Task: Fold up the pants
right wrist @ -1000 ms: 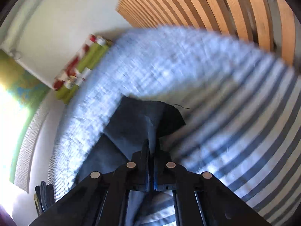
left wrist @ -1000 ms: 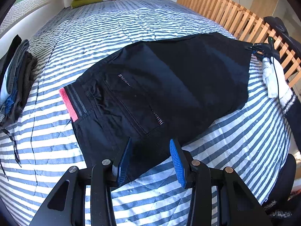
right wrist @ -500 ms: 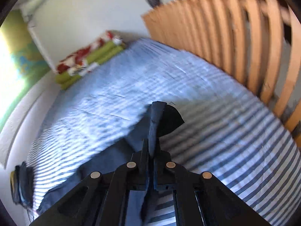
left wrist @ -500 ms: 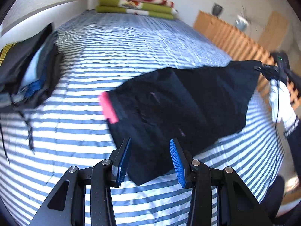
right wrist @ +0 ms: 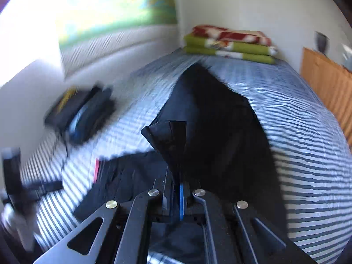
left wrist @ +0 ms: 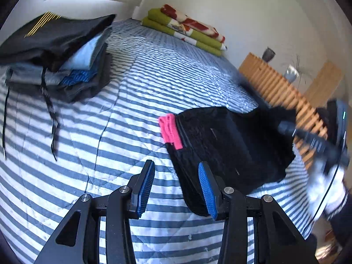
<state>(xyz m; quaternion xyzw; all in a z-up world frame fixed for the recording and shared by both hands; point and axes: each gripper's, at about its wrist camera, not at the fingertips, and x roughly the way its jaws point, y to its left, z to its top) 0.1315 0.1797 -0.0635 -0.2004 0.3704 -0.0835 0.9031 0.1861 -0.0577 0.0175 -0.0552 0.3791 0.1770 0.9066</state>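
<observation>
Black pants (left wrist: 222,147) with a pink waistband (left wrist: 170,132) lie on the striped bed, right of centre in the left wrist view. My left gripper (left wrist: 176,187) is open just above the bedcover, its right pad (left wrist: 205,189) over the pants' near edge. My right gripper (right wrist: 178,189) is shut on the pants' leg end (right wrist: 173,140), which is lifted and carried over the rest of the garment (right wrist: 215,136). In the left wrist view the right gripper (left wrist: 286,128) is a blurred shape at the pants' far right.
A stack of folded clothes (left wrist: 59,52) with dangling drawstrings sits at the left of the bed. Folded green and red blankets (left wrist: 187,29) lie by the far wall. A slatted wooden rail (left wrist: 283,94) borders the bed's right side. A gloved hand (left wrist: 325,180) holds the right tool.
The right gripper has swung the pants' leg end up and over toward the waistband, shortening the garment. The left gripper has turned left, bringing the clothes stack into closer view.
</observation>
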